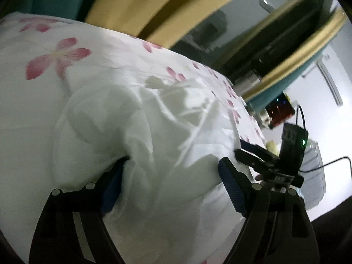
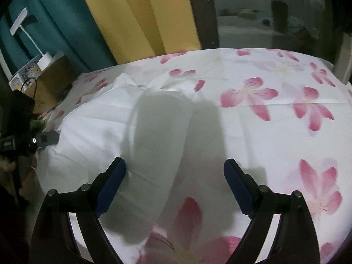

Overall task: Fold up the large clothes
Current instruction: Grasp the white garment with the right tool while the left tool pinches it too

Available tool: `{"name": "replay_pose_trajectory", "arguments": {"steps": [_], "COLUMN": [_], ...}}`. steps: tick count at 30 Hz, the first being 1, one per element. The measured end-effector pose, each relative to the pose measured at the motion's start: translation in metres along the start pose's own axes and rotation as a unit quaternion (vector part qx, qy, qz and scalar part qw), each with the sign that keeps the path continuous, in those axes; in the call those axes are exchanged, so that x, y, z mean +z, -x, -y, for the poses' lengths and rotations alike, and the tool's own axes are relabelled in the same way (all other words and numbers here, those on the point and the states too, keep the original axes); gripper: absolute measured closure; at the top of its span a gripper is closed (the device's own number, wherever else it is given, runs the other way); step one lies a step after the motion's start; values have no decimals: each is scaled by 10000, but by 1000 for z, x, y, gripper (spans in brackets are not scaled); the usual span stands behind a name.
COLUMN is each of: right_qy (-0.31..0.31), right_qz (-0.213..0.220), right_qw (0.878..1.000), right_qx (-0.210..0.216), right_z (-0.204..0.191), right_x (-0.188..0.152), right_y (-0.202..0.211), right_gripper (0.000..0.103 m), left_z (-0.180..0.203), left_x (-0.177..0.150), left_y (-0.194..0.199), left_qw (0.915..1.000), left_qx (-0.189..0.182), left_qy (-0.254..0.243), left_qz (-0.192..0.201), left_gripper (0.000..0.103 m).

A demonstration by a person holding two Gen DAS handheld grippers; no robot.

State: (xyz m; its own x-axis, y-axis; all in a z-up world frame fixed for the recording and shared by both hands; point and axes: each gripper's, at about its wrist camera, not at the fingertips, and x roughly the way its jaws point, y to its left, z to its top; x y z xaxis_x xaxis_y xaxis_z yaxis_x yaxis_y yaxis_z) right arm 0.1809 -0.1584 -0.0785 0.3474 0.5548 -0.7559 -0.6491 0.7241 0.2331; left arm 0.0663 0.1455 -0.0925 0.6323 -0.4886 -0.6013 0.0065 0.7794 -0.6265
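A thin white garment (image 1: 136,118) lies crumpled on a bed with a white sheet printed with pink flowers (image 1: 57,55). My left gripper (image 1: 173,167) is open, its jaws wide apart, with bunched white cloth lying between the blue pads and against the left pad (image 1: 112,189). The right gripper shows in this view at the right (image 1: 253,154), low over the garment's edge. In the right wrist view the garment (image 2: 99,121) lies flatter at the left of the flowered sheet (image 2: 275,101). My right gripper (image 2: 175,167) is open and empty above its edge. The left gripper (image 2: 46,138) shows at the far left.
Yellow and teal curtains (image 2: 132,15) hang behind the bed. A wooden bedside stand with a white lamp (image 2: 44,59) and a box is at the back left. A dark window (image 1: 242,39) and cables with a lit device (image 1: 294,136) are at the bed's side.
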Motion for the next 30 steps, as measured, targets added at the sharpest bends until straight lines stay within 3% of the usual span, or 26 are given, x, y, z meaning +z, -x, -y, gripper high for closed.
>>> {"name": "replay_pose_trajectory", "arguments": {"steps": [5, 10, 16, 19, 22, 25, 28, 30], "right_qy": [179, 262, 258, 284, 399, 448, 508, 512], "right_qz": [-108, -132, -86, -62, -62, -55, -62, -56], "right_qw": [9997, 9994, 9993, 9993, 9989, 9983, 9981, 9979], "right_qx": [101, 189, 239, 251, 239, 358, 347, 402], "right_z": [-11, -16, -15, -17, -22, -27, -31, -32], "right_x": [0, 0, 0, -1, -1, -1, -1, -2], "right_y": [-15, -18, -19, -19, -20, -20, -22, -22], "right_gripper": [13, 13, 13, 13, 16, 27, 28, 34], "left_z": [11, 16, 32, 35, 33, 35, 37, 37], "left_x": [3, 10, 10, 7, 5, 3, 0, -1], "left_y": [-15, -21, -34, -35, -34, -34, -34, -33], "left_qw": [9997, 9990, 9924, 9894, 9912, 9905, 9898, 9902], "left_qx": [-38, 241, 805, 1003, 858, 883, 906, 893], "left_qy": [-169, -203, -841, -999, -957, -1020, -1081, -1060], "left_qz": [-200, -306, -396, -333, -324, -268, -201, -166], "left_gripper": [18, 19, 19, 30, 45, 50, 52, 54]}}
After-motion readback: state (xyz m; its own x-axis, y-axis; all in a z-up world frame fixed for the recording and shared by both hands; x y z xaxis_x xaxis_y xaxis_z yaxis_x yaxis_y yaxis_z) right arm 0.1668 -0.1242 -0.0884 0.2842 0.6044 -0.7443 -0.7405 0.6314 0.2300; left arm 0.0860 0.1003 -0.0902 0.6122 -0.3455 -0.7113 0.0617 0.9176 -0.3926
